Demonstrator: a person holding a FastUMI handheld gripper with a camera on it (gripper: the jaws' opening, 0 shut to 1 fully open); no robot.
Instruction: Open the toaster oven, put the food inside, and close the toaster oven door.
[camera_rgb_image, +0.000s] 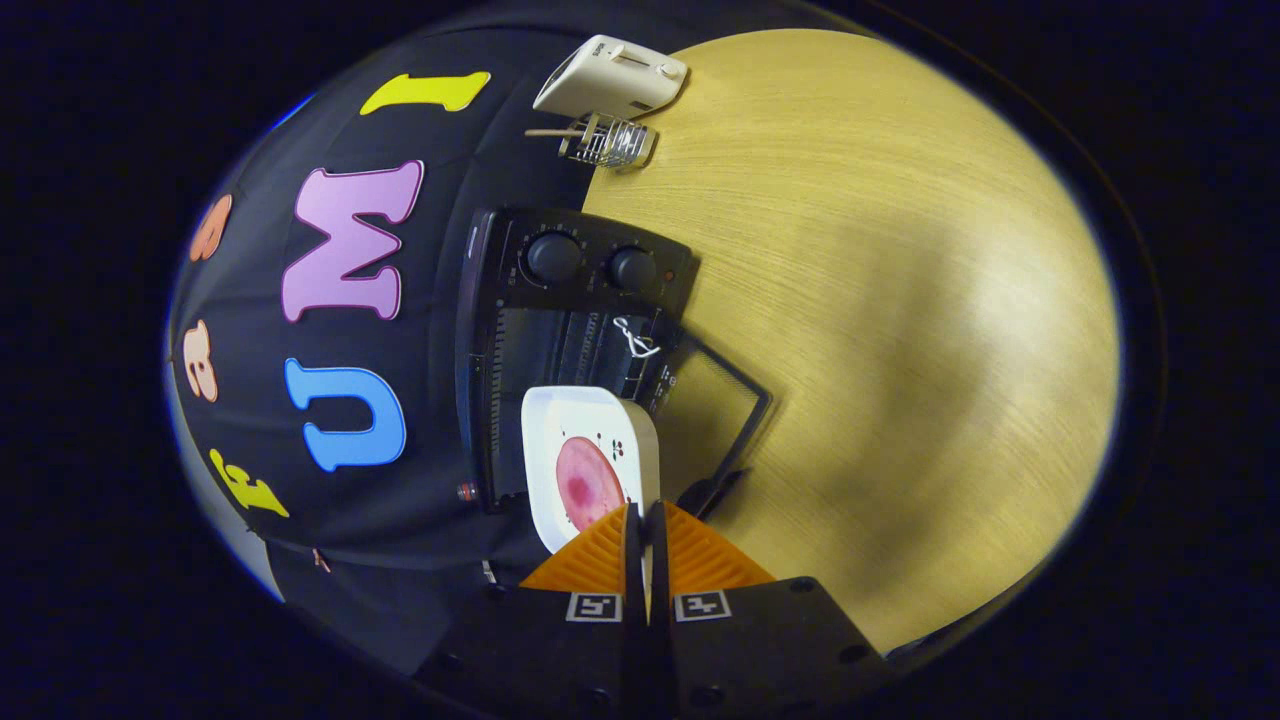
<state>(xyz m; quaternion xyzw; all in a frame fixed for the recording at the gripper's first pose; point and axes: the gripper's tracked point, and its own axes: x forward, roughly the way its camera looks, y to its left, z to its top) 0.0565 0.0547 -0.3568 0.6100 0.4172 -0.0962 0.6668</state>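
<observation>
The claw (645, 520) pinches the near rim of the white plate (580, 440) of food, held just before the open toaster oven (560, 340); that thin edge-grip could slip, dropping it short onto the door (725, 410).

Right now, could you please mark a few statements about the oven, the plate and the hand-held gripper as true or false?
1. The toaster oven door is open. True.
2. The hand-held gripper is wide open and holds nothing. False: its fingers are shut on the rim of the white plate.
3. The plate carries a pink slice of food. True.
4. The plate lies on the wooden table far from the oven. False: it is held at the oven's opening.
5. A white toaster stands beyond the oven. True.
</observation>
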